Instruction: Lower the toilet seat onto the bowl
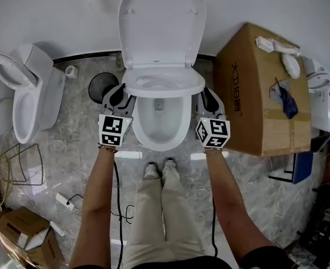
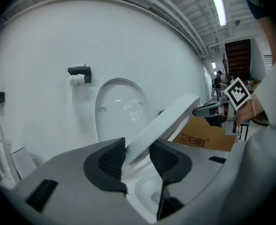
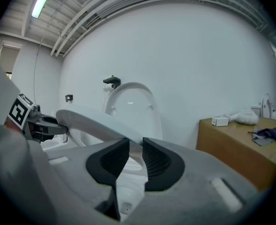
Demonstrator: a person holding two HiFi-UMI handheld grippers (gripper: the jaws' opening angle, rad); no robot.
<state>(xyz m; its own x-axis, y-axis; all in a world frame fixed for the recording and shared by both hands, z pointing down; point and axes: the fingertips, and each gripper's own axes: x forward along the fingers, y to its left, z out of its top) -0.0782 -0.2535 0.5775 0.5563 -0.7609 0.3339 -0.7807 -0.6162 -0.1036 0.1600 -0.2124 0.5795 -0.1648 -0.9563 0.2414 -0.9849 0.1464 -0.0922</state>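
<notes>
Looking down from the head view, I see the toilet bowl (image 1: pixel 179 129) standing against the white wall, its lid (image 1: pixel 161 24) upright and leaning back on that wall. To the right, near the bowl, sits a large cardboard box (image 1: pixel 254 100) with a dark blue cloth (image 1: pixel 288 102) on top. A second toilet (image 1: pixel 33 91) stands well apart on the left.

The toilet seat (image 1: pixel 163 83) is partway down: tilted between lid and bowl, with its front edge clear of the rim. I hold it at both sides.

My left gripper (image 1: pixel 121 94) has the seat's left edge. In the left gripper view the white seat (image 2: pixel 161 125) runs slantwise between the two black pads, and the jaws are clamped on it. My right gripper (image 1: pixel 208 98) takes the opposite edge. In the right gripper view the seat (image 3: pixel 95 125) enters the narrow gap between the pads, and those jaws appear closed on it too, though the contact is partly hidden.

A round black object, probably a bin (image 1: pixel 101 86), stands on the marble floor just left of the bowl.
</notes>
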